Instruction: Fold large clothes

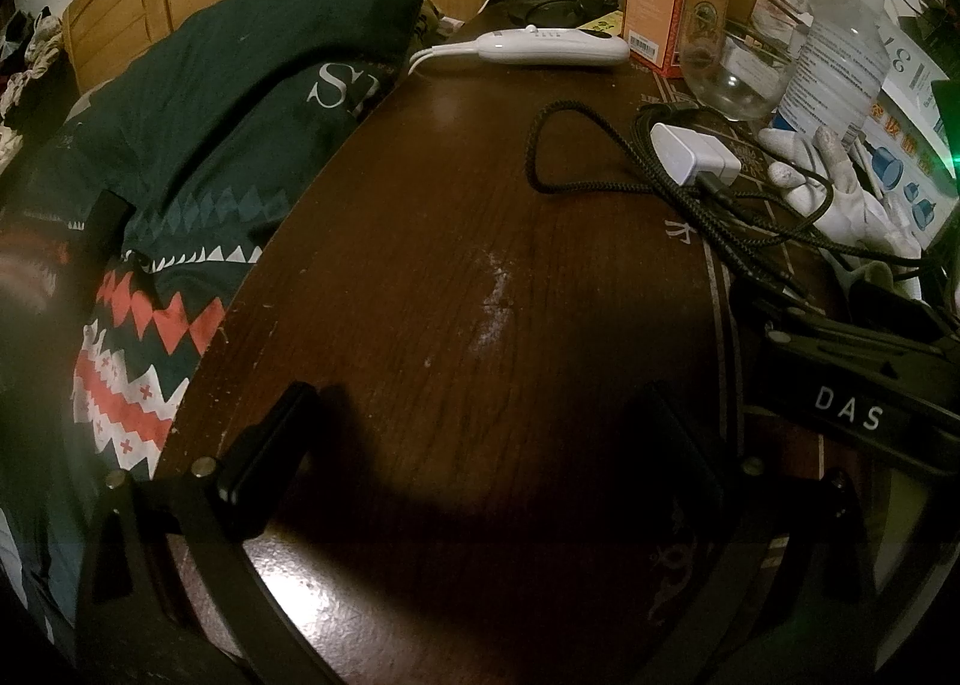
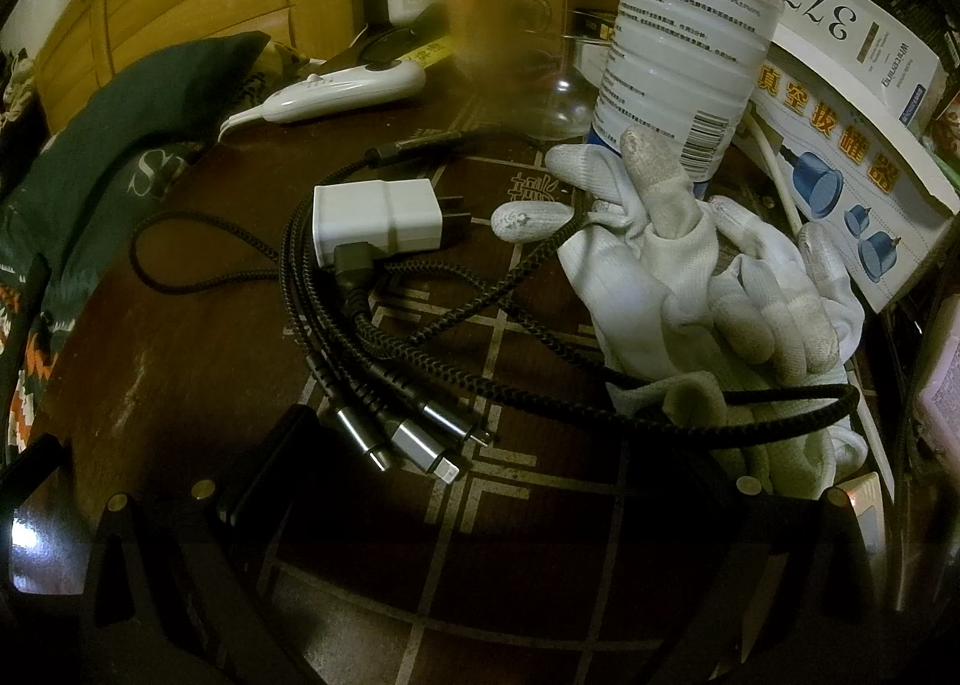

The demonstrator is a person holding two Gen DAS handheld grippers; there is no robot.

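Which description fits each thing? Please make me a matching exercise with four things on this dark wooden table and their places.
Things:
1. white charger plug
2. white gloves
3. clear plastic bottle
4. white handheld controller

Places:
A. standing upright behind the gloves
B. lying at the far edge of the table, near the dark green cloth
C. lying among the coils of the black braided cable
D. crumpled beside the box with blue cups printed on it

Pairs: 1-C, 2-D, 3-A, 4-B
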